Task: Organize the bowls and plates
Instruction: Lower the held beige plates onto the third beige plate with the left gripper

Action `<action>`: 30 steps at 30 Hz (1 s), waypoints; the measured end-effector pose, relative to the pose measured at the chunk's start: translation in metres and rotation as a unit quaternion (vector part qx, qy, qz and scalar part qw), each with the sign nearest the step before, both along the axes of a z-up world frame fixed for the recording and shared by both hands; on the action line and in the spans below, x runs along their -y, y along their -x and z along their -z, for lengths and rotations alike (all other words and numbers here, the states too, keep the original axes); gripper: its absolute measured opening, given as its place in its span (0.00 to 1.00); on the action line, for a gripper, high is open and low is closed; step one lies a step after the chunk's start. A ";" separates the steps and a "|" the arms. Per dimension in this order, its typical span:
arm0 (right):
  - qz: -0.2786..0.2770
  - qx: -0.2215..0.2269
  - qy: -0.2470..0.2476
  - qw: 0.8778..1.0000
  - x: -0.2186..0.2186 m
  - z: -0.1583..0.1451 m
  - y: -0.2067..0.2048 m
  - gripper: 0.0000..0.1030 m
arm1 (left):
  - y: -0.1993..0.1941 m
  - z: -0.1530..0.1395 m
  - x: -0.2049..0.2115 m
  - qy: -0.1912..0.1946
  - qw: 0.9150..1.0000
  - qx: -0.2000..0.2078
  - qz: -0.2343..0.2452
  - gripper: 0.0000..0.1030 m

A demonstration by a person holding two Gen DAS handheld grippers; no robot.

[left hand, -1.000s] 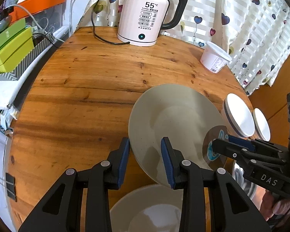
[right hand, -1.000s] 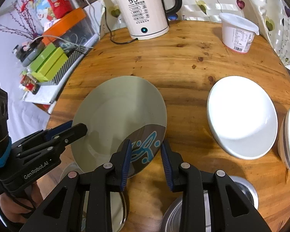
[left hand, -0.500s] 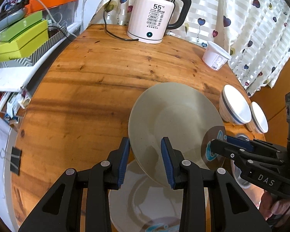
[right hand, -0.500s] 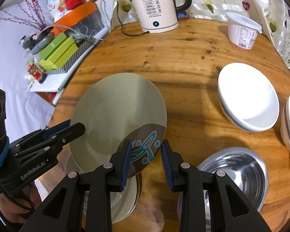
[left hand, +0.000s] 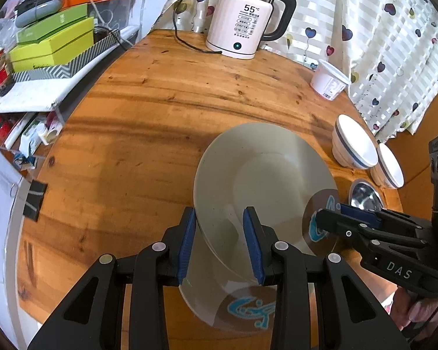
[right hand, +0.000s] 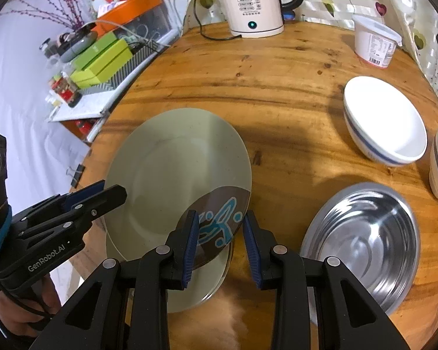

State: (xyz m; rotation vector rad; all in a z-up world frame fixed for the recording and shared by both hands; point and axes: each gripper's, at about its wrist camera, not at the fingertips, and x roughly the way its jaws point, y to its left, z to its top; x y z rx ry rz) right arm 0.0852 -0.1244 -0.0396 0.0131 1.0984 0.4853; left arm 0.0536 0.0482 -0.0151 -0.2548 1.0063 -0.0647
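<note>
A grey-green plate [left hand: 262, 172] [right hand: 172, 163] with a brown and blue patch is held in the air by both grippers. My left gripper [left hand: 220, 242] is shut on its left rim. My right gripper [right hand: 219, 236] is shut on its patterned rim. Under it lies a second matching plate [left hand: 242, 306] [right hand: 198, 291] at the table's near edge. Two white bowls with a dark stripe [left hand: 354, 145] [left hand: 388, 170] and a steel bowl [left hand: 365, 197] [right hand: 362, 239] sit to the right; the larger white bowl [right hand: 385, 119] shows in the right wrist view too.
A round wooden table [left hand: 160, 102]. A white electric kettle [left hand: 245, 26] with a cord stands at the back. A white lidded tub [left hand: 328, 80] is at the back right. Green boxes [left hand: 52, 43] and clutter sit on a shelf to the left. A curtain hangs behind.
Both grippers have lifted the plate higher and pulled back. The second plate beneath has come into fuller view, and the table items look farther away.
</note>
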 end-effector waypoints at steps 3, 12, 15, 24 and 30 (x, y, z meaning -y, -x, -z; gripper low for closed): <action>-0.003 -0.003 0.002 1.000 -0.001 0.003 0.006 0.29 | 0.006 0.002 0.000 0.001 1.000 -0.003 -0.003 0.34; -0.012 -0.011 0.007 1.000 -0.004 0.011 0.020 0.29 | 0.024 0.010 0.000 0.006 1.000 -0.013 -0.013 0.34; -0.016 -0.013 0.008 1.000 -0.005 0.013 0.024 0.30 | 0.029 0.010 -0.001 0.007 1.000 -0.015 -0.018 0.34; -0.027 -0.018 0.010 0.999 -0.010 0.016 0.033 0.30 | 0.039 0.012 -0.001 0.003 0.999 -0.021 -0.028 0.34; -0.030 -0.018 0.012 0.999 -0.010 0.016 0.035 0.31 | 0.042 0.016 0.000 0.004 0.999 -0.027 -0.029 0.34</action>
